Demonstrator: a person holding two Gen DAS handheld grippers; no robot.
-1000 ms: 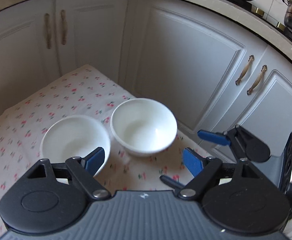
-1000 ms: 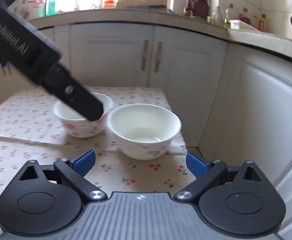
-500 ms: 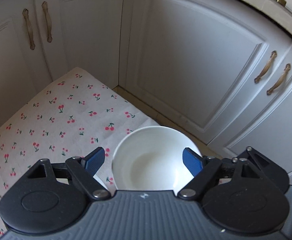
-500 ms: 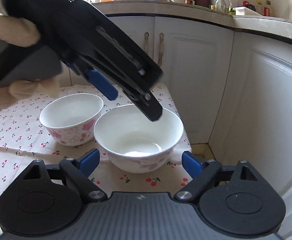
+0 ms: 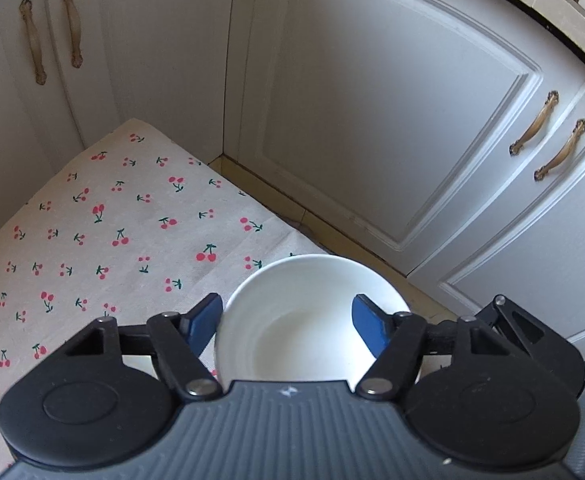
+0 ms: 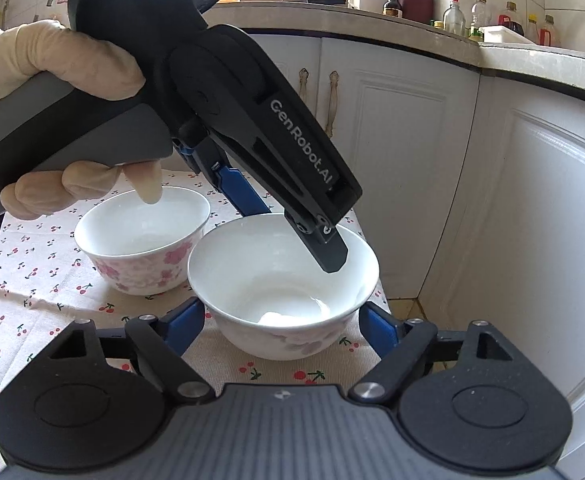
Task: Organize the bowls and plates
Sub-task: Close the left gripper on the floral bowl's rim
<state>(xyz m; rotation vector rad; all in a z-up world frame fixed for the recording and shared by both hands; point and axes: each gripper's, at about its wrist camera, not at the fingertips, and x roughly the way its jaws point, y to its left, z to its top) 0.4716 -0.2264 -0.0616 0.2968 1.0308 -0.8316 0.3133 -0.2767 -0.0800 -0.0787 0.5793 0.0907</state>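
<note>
The larger white bowl sits at the corner of the cherry-print cloth, its outside painted with faint pink flowers. Just beside it, on its left in the right wrist view, stands a smaller flowered bowl, close enough that the rims nearly meet.

The left gripper comes down from above, one blue finger outside the larger bowl's far rim and the black-backed finger inside the bowl, so the wall lies between them. Its jaws have just been closing and now stand at their narrowest, pinched on that rim. From the left wrist view the same bowl fills the gap between the two blue pads, one outside its left wall, the other over its inner right side.

The right gripper is low and level in front of the larger bowl, its jaws wide, one blue finger either side of the bowl's body. They have just been closing, yet whether the pads touch the wall I cannot tell.

Only the right wrist view shows the gloved hand on the left gripper's handle, the smaller bowl and the bottles on the counter; the left wrist view shows white cabinet doors with bronze handles
</note>
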